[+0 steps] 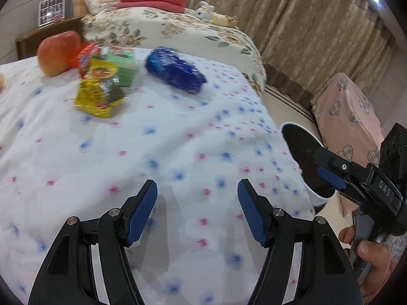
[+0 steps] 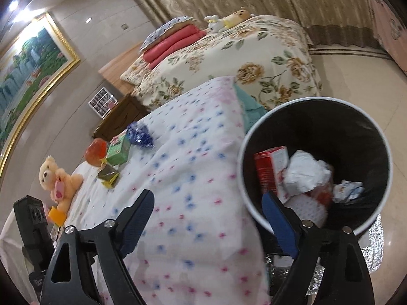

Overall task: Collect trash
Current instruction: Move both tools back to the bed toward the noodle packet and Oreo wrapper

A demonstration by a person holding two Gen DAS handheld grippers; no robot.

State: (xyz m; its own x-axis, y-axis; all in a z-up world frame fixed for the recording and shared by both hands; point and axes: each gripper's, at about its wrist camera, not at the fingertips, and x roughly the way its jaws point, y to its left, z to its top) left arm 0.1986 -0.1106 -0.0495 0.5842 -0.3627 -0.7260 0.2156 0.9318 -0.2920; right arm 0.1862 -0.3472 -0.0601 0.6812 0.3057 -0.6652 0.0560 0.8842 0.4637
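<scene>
- Wrappers lie on the far part of the dotted white bedspread (image 1: 178,152): a yellow wrapper (image 1: 98,91), crumpled and partly torn open, a red wrapper (image 1: 85,54) tucked against the apple (image 1: 58,52), and a blue packet (image 1: 175,70) a little apart on the right
- Beside them sits a green box (image 1: 123,66), touching the yellow wrapper
- Left claw (image 1: 197,212) is spread wide and empty, hovering over bare bedspread, well short of the wrappers
- Right claw (image 2: 211,225) is also wide and empty, at the bed's edge just beside the bin (image 2: 315,165), which stands off the bed's corner and already holds a red carton, crumpled paper and other scraps
- Judging by their look, the wrappers are thin foil: very light, limp, crackly and slick, likely to slide on the cloth if nudged
- Best hold on the yellow one seems the raised, bunched middle, not a flat edge pressed into the soft cover
- Blue packet looks fuller and firmer; pinching across its narrow width should serve
- Apple and teddy bear (image 2: 59,181) are probably not trash
</scene>
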